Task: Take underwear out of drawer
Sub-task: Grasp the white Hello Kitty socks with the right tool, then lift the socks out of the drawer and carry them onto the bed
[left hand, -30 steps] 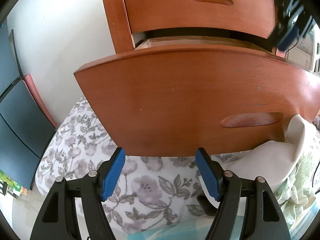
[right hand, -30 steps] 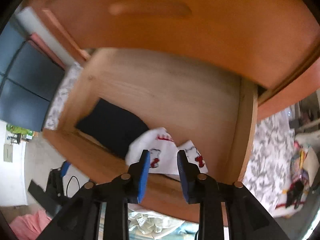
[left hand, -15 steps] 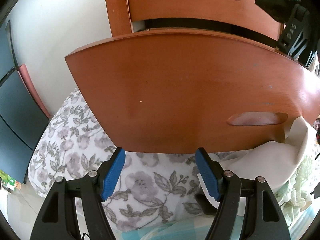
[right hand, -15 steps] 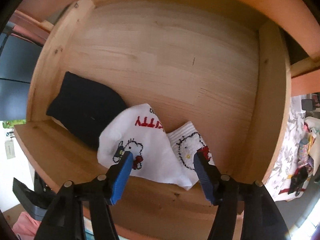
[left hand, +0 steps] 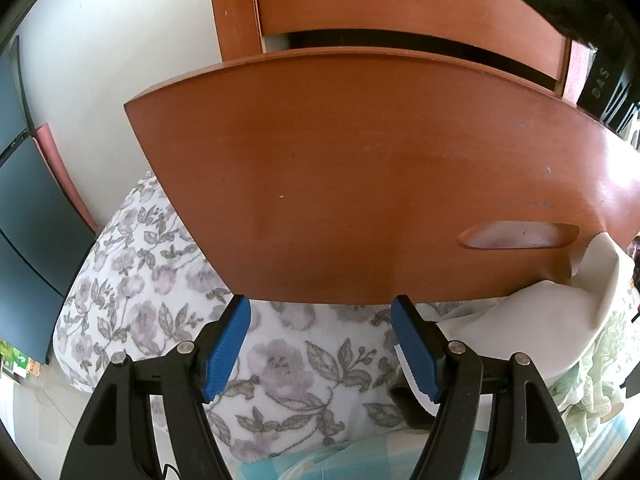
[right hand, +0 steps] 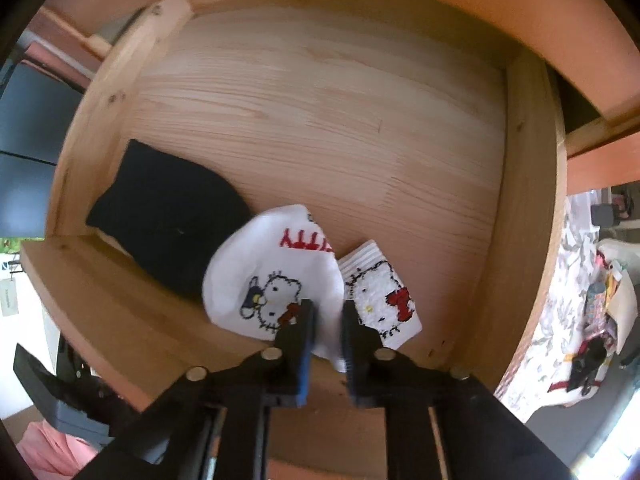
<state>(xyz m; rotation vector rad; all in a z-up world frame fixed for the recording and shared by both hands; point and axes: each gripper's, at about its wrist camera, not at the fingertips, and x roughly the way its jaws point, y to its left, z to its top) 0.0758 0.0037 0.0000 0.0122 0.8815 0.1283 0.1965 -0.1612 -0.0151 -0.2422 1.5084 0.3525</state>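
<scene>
The drawer [right hand: 320, 120] stands pulled out, pale wood inside. White underwear [right hand: 272, 264] with a cartoon cat and red letters lies at its near edge, beside a second white piece [right hand: 380, 288] and a black garment [right hand: 172, 216]. My right gripper [right hand: 328, 308] points straight down into the drawer; its jaws are closing and pinch a fold of the white underwear between the blue pads. My left gripper [left hand: 320, 304] hangs open and holds nothing, in front of the drawer's red-brown front [left hand: 360, 180], just below its bottom edge.
A floral bedcover [left hand: 140, 280] lies under the drawer front, with a beige cloth [left hand: 560, 320] at the right. A shut upper drawer [left hand: 400, 0] sits above. Dark panels [left hand: 24, 220] stand at the left by a white wall.
My right gripper sank into the drawer, spread its jaws wide over the white underwear, then closed them on a fold of it. The left gripper stayed put, still open.
</scene>
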